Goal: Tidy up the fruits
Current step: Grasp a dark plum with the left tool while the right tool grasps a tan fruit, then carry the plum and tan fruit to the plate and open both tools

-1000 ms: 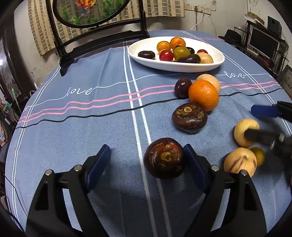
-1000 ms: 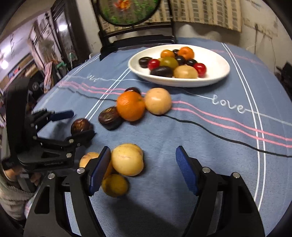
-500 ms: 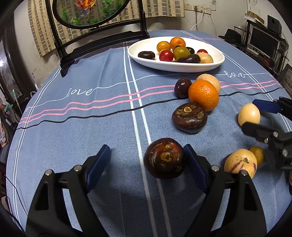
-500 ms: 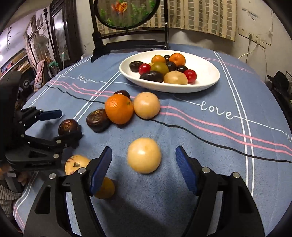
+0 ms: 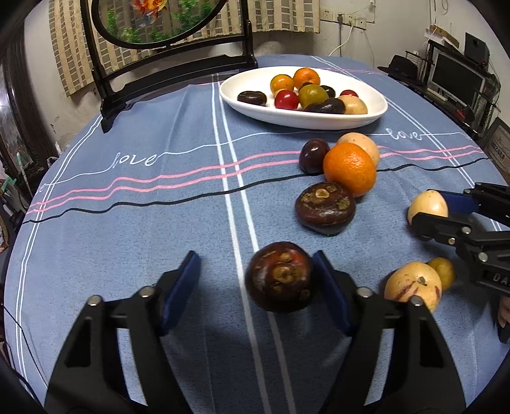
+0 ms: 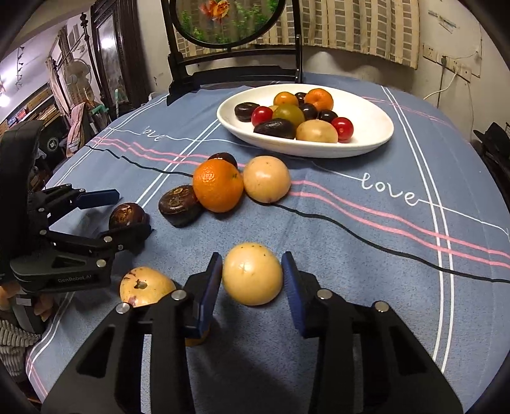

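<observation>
Foreground: the left gripper [image 5: 255, 286], jaws closing, brackets a dark brown fruit [image 5: 280, 276], one pad touching it and the other clear. The right gripper [image 6: 251, 280], jaws closing, has both pads against a pale yellow fruit [image 6: 252, 274]. Middle ground: an orange [image 6: 218, 185] and five or so other fruits lie loose on the blue tablecloth [image 5: 159, 229]. Background: a white plate [image 6: 366, 140] holds about ten fruits, so sorting appears over half done. Behind stand a chair [image 5: 178, 67] and curtain [image 6: 366, 28].
</observation>
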Demonstrator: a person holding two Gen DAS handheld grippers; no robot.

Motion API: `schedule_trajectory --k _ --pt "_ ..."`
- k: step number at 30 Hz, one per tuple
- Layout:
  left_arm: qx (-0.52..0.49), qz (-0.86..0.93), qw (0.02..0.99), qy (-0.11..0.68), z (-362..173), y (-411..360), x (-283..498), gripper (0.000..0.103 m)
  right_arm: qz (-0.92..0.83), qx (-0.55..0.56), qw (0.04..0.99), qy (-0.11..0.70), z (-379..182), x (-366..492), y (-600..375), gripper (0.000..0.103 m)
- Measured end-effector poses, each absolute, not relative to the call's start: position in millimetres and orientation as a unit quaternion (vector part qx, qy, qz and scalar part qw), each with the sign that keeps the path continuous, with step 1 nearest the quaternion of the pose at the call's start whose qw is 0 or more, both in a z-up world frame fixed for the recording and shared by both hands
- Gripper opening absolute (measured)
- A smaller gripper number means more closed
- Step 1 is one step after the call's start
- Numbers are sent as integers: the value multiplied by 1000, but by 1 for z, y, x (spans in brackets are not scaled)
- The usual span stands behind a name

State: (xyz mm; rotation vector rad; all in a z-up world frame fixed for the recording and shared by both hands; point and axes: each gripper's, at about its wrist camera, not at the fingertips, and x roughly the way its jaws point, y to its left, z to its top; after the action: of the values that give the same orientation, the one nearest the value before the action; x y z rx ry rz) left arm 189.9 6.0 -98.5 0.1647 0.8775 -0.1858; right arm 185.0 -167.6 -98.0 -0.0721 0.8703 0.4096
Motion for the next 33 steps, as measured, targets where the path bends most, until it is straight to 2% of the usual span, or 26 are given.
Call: schedule_trajectory --k 1,3,9,15,23,33 --pt "80 -92 898 423 -98 5 190 63 197 -35 886 419 -98 185 -168 38" --pt "76 -102 898 422 -98 4 189 43 197 -37 886 418 -98 185 -168 38" --pt "86 -93 901 415 -97 1 188 43 196 -43 886 417 -98 185 -166 38" --pt "97 -43 929 354 -77 3 180 43 195 -44 888 413 -97 185 -165 38" --pt "88 -24 950 299 -46 0 180 43 182 -23 908 376 -76 181 -176 37" --pt "97 -42 956 273 -19 -20 199 43 177 18 921 346 -44 191 -196 38"
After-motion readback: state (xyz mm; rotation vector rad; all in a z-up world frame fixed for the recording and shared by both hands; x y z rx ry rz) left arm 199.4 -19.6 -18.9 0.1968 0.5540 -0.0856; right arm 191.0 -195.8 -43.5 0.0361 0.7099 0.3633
